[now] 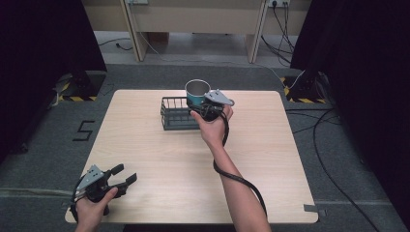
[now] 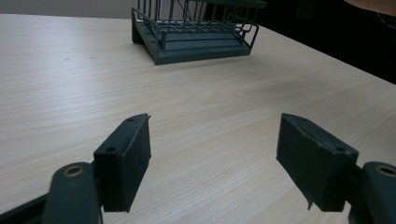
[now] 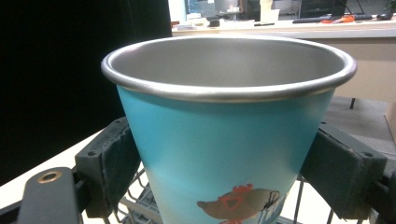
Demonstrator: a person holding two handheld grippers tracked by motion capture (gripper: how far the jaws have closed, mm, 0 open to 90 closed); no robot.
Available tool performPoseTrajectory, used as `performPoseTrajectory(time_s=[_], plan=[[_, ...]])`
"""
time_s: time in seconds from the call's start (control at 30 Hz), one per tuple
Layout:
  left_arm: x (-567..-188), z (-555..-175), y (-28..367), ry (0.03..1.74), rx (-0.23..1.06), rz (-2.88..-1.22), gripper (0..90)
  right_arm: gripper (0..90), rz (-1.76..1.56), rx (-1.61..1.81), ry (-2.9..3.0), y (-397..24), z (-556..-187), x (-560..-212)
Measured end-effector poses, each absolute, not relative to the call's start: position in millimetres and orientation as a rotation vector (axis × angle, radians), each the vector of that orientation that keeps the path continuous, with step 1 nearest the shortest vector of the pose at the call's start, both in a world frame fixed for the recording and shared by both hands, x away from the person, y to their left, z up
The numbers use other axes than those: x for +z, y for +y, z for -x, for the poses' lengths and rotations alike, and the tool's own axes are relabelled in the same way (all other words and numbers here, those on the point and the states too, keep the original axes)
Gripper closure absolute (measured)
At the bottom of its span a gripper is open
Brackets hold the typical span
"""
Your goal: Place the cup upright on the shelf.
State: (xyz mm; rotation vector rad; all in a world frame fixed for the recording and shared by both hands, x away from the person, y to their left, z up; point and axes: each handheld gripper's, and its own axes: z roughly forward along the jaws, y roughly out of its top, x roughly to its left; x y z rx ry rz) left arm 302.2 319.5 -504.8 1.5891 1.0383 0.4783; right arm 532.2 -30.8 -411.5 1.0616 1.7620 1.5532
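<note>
The right gripper [image 1: 207, 107] clamps the blue, steel-rimmed metal cup [image 3: 229, 140] upright just above the dark wire basket [image 1: 175, 114], apparently for lowering inside, while the left gripper [image 2: 215, 158] rests with jaws apart.

A teal metal cup [image 3: 224, 154] with a silver rim and a small printed figure is sitting upright, mouth open upward, hanging just above the dark wire basket [image 1: 175, 115].

Cup [image 3: 224, 154]: base cut off by the lower picture edge, printed figure partly cropped. Wire basket [image 2: 196, 28]: top cropped above; beneath the cup, mostly hidden.
</note>
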Motion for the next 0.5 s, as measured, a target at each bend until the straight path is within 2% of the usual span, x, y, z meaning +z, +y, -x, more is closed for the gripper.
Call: performPoseTrajectory(time_s=[0.5], plan=[[-504.7, -302.5, 319.2, 1.035, 0.476, -1.586, 25.8, 17.2, -1.082, 1.532, 1.771, -22.8, -552.3, -408.1]])
